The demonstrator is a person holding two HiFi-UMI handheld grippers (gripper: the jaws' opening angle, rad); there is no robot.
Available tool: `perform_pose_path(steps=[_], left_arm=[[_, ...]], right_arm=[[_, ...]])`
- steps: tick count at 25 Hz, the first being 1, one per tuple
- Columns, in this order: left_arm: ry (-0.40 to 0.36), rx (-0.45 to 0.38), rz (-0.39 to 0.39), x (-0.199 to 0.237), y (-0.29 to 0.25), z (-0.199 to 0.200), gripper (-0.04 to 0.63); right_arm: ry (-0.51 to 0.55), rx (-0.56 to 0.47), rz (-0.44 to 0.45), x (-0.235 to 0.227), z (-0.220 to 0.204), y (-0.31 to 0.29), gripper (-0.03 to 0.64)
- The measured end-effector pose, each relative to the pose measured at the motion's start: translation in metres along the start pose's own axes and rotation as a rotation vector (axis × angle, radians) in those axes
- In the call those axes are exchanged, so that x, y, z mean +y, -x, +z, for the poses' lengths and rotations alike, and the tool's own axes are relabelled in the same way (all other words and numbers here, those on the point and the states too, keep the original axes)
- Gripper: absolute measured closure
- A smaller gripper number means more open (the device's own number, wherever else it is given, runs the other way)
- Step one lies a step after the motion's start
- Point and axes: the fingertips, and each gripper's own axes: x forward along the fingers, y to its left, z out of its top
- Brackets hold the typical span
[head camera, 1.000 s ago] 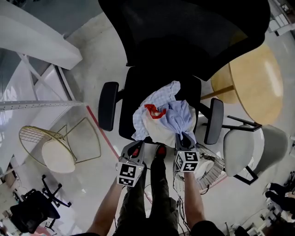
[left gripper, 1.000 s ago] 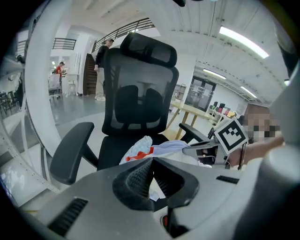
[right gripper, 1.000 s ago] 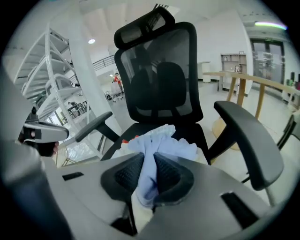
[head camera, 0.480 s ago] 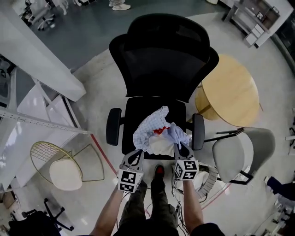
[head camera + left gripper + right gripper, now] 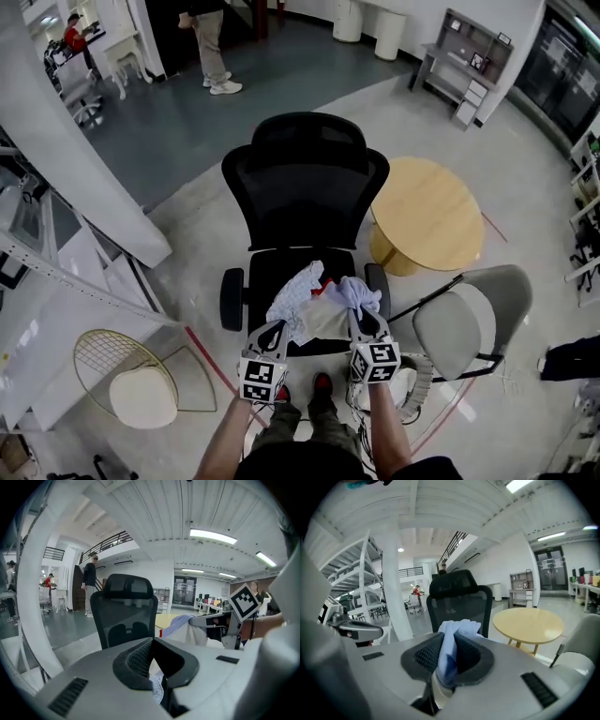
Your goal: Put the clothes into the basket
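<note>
Two items: left claw and right claw, both clamped on clothes; I fear the left's thin pinch slipping.

Black office chair blocks ahead, round table crowds the right; floor lies open left.

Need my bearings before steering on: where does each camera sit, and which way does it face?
Head view: on the person's head, looking steeply down at the chair and clothes; shows forearms, legs, left gripper, right gripper.
Left gripper view: on the left gripper, facing the chair; its jaws pinch the clothes.
Right gripper view: on the right gripper, facing chair and table; jaws pinch clothes.
Shared: all show the chair.
</note>
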Motion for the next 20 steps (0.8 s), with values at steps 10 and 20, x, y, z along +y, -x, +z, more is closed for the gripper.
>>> perform_pose_path(steps=[10,20], left_arm=[[-0.100,-0.093,-0.115,-0.020,0.026,0.043,0.589],[-0.162,-0.109,-0.264,-0.076,0.023,0.055,0.589]], right_arm=[[-0.008,-0.131,-0.101,0.021,0.040,0.058,0.540],[-0.032,-0.204,-0.239,-0.003,0.046,0.128,0.540]])
